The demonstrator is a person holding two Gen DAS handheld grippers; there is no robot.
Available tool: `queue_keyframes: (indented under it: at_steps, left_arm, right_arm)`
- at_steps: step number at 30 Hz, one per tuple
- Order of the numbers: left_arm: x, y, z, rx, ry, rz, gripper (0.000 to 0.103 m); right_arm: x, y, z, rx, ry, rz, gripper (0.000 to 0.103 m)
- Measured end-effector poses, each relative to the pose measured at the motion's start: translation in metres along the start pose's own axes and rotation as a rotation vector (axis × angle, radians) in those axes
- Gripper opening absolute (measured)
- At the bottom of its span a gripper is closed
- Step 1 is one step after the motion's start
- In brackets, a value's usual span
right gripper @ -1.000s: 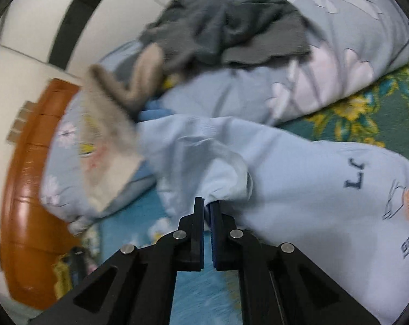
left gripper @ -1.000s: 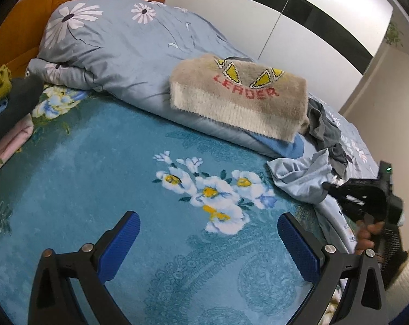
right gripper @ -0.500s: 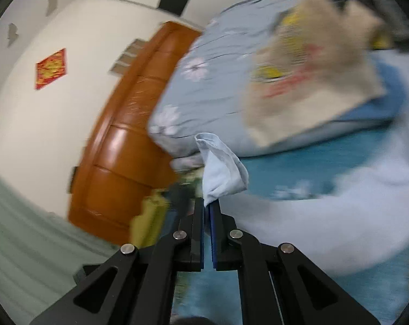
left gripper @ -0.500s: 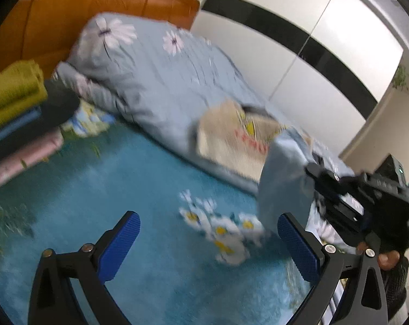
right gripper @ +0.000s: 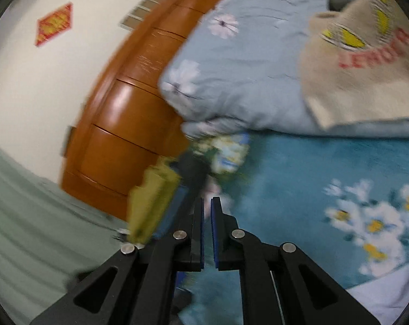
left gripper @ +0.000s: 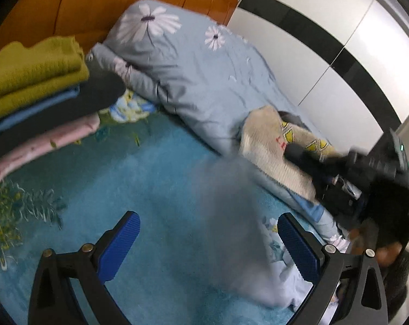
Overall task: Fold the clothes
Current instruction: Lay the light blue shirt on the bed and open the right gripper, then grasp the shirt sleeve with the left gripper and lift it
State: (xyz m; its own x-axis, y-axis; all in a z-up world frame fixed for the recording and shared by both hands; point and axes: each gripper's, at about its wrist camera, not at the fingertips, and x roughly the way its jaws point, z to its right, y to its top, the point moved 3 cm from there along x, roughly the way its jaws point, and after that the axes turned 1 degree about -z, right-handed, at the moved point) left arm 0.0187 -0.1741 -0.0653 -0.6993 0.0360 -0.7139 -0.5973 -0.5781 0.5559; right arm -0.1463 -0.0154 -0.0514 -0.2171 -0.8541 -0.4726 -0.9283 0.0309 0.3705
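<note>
A pale blue garment [left gripper: 231, 216] shows as a blurred sheet in mid-air over the teal bedspread [left gripper: 150, 189], just ahead of my left gripper [left gripper: 208, 246], which is open and empty. Its lower part bunches on the bed at right [left gripper: 285, 273]. My right gripper [left gripper: 291, 149] hovers above it at right, held by a hand. In the right wrist view the right gripper [right gripper: 207, 227] has its jaws opening, a narrow gap with nothing between them; a pale cloth [right gripper: 380, 292] lies at lower right.
A stack of folded clothes [left gripper: 36, 103], olive on top, sits at the left by the wooden headboard [left gripper: 123, 2]. A beige sweater [left gripper: 272, 149] lies on the grey-blue flowered quilt [left gripper: 190, 67]. A white wardrobe [left gripper: 312, 27] stands behind the bed.
The right gripper swung up and leftwards with a corner of the pale blue garment, then let it go; the cloth no longer sits between its pads. The left gripper shifted, staying open.
</note>
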Motion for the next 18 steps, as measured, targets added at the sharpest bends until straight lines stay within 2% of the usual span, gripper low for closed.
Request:
queue_keyframes:
  at_steps: [2, 3, 4, 5, 6, 8, 11, 13, 15, 17, 18]
  left_arm:
    - [0.013, -0.003, 0.006, 0.006, 0.011, -0.043, 0.103]
    - [0.021, -0.005, 0.01, 0.015, 0.021, -0.073, 0.103]
    - [0.028, -0.008, 0.014, 0.024, 0.03, -0.102, 0.103]
    - [0.036, -0.011, 0.017, 0.029, 0.041, -0.132, 0.103]
    - [0.044, -0.016, 0.02, 0.027, 0.054, -0.163, 0.103]
    - [0.057, -0.026, 0.025, 0.006, 0.061, -0.209, 0.103]
    - [0.077, -0.047, 0.032, -0.037, 0.068, -0.28, 0.103]
    - [0.092, -0.062, 0.04, -0.013, 0.108, -0.321, 0.103]
    - [0.103, -0.074, 0.046, 0.021, 0.165, -0.334, 0.103]
    - [0.109, -0.08, 0.047, 0.041, 0.224, -0.334, 0.103]
    - [0.111, -0.083, 0.046, 0.044, 0.247, -0.336, 0.103]
  right_arm:
    - [-0.002, -0.005, 0.014, 0.006, -0.045, -0.021, 0.007]
    - [-0.008, -0.007, 0.022, 0.008, -0.066, -0.02, 0.017]
    - [-0.02, -0.008, 0.03, 0.012, -0.072, -0.004, 0.032]
    - [-0.032, -0.01, 0.038, 0.016, -0.077, 0.012, 0.039]
    - [-0.045, -0.012, 0.047, 0.021, -0.087, 0.03, 0.043]
    - [-0.086, -0.017, 0.076, 0.051, -0.163, 0.088, 0.043]
    - [-0.158, -0.027, 0.141, 0.162, -0.376, 0.209, 0.043]
    - [-0.214, -0.045, 0.19, 0.253, -0.579, 0.277, 0.043]
    - [-0.262, -0.065, 0.227, 0.317, -0.766, 0.305, 0.043]
    - [-0.298, -0.086, 0.26, 0.39, -0.874, 0.3, 0.043]
    - [-0.309, -0.095, 0.273, 0.42, -0.898, 0.29, 0.043]
